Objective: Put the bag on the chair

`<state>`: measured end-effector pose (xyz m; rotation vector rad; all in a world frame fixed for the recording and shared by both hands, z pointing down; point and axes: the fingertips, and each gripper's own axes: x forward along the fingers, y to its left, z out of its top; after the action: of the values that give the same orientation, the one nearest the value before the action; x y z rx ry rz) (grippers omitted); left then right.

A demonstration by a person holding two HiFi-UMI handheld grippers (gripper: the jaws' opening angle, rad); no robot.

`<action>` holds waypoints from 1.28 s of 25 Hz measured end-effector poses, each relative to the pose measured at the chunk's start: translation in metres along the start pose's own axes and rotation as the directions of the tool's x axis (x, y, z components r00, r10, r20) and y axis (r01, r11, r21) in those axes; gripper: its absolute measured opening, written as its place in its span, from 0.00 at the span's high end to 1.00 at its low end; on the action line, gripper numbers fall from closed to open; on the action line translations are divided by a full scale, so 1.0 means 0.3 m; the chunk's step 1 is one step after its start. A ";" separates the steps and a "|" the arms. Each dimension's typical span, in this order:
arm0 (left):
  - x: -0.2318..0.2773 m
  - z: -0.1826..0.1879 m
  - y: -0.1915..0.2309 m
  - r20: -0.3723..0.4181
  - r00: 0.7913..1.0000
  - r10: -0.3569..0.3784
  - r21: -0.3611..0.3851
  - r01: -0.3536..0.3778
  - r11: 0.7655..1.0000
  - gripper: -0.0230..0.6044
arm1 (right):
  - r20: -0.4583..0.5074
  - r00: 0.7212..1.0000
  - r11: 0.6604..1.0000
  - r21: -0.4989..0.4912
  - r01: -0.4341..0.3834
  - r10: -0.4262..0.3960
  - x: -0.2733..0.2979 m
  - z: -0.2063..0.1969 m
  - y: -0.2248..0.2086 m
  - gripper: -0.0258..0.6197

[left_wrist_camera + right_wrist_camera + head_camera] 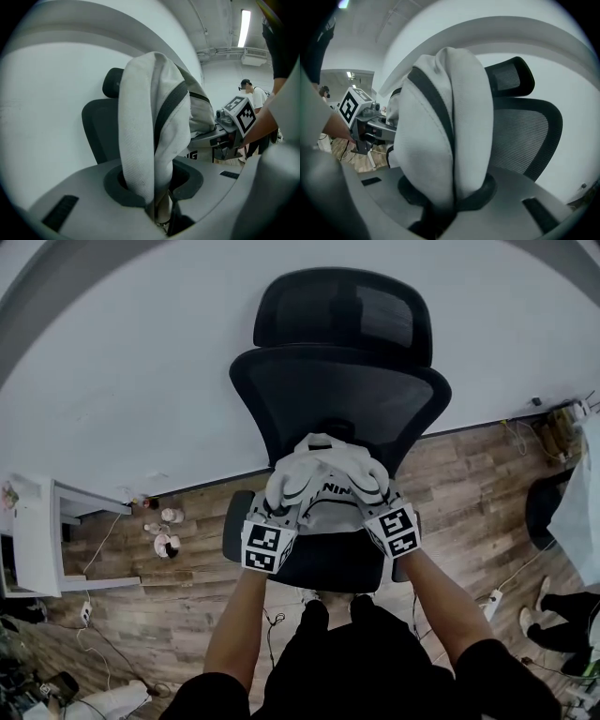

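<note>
— What is shown in the head view?

— A pale bag [328,486] is held up in front of the backrest of a black chair [347,390], over the seat. Its left side is gripped by the left claw [286,501] and its right side by the right claw [375,495]. Whether the seat is touched by the bag cannot be told. A wooden floor [169,601] is seen below, and a white wall [131,381] behind.

— And in the left gripper view?

— The left claw [157,208] is seen pinching a fold of the bag [140,140], dark strap included; the fabric is bunched up between the jaws. The chair [96,126] is partly hidden behind the bag. To the right, the right claw's marker cube [243,113] is seen, with a person [252,96] standing far behind it.

— And in the right gripper view?

— The right claw [440,208] is likewise closed on the bag [440,131], a dark strap being caught in the pinched fold. The chair's [529,131] mesh backrest and headrest are seen just behind it. The left claw's cube [350,106] is seen at the left.
</note>
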<state>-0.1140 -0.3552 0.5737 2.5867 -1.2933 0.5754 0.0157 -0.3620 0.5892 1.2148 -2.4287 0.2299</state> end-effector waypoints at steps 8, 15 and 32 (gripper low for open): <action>0.117 -0.138 0.018 -0.071 0.997 0.000 -0.048 -0.003 0.999 0.79 | -0.102 0.995 0.999 0.039 -0.004 0.008 0.108 -0.151 -0.040 0.80; 0.187 -0.241 0.015 -0.135 0.991 0.014 -0.070 -0.023 0.997 0.78 | -0.163 0.987 0.998 0.068 -0.001 0.012 0.157 -0.262 -0.052 0.80; 0.255 -0.373 0.018 -0.202 0.979 0.003 -0.084 -0.020 0.996 0.78 | -0.239 0.970 0.996 0.082 -0.024 0.043 0.231 -0.402 -0.052 0.79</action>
<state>-0.1054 -0.3763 0.7076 2.3831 -1.2390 0.7462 0.0258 -0.3827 0.7272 1.1083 -2.2483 0.4604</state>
